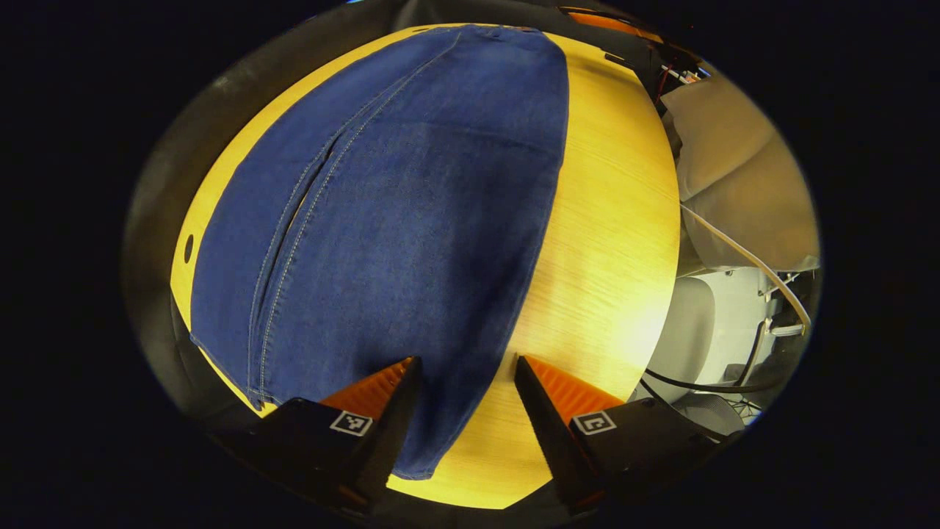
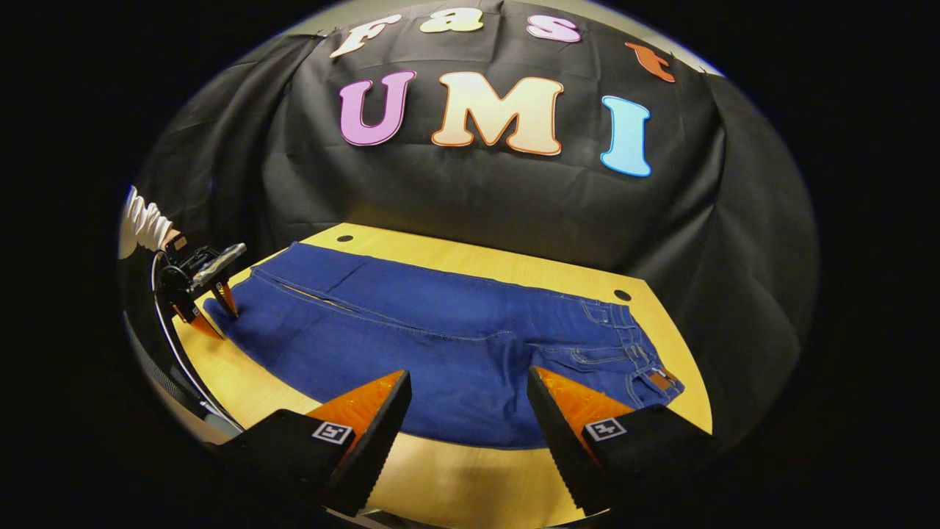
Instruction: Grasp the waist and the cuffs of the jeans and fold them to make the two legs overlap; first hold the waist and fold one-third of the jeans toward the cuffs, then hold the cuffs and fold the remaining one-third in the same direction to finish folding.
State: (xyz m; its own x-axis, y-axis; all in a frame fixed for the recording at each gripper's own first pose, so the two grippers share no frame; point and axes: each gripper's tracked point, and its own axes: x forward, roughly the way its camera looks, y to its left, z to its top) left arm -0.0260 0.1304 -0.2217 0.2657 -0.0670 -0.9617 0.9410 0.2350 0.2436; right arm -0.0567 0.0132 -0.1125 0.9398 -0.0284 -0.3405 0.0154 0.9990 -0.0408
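Blue jeans [image 2: 440, 345] lie flat and unfolded on the yellow wooden table [image 2: 455, 470], waist with a brown patch to the right, cuffs to the left. In the left gripper view the jeans [image 1: 396, 220] stretch away lengthwise, both legs side by side. My left gripper [image 1: 466, 367] is open just above the near leg's cuff end, its fingers straddling the cuff's edge. The right gripper view shows that same left gripper [image 2: 209, 312] at the cuffs, held by a hand in a white sleeve. My right gripper [image 2: 468, 382] is open, hovering over the near edge of the thigh area.
The table [image 1: 609, 242] has bare wood on the right of the jeans in the left gripper view. A white chair [image 1: 690, 338], cables and a person's beige clothing [image 1: 742, 169] lie beyond the table's edge. Small round holes [image 2: 622, 295] mark the table's far corners.
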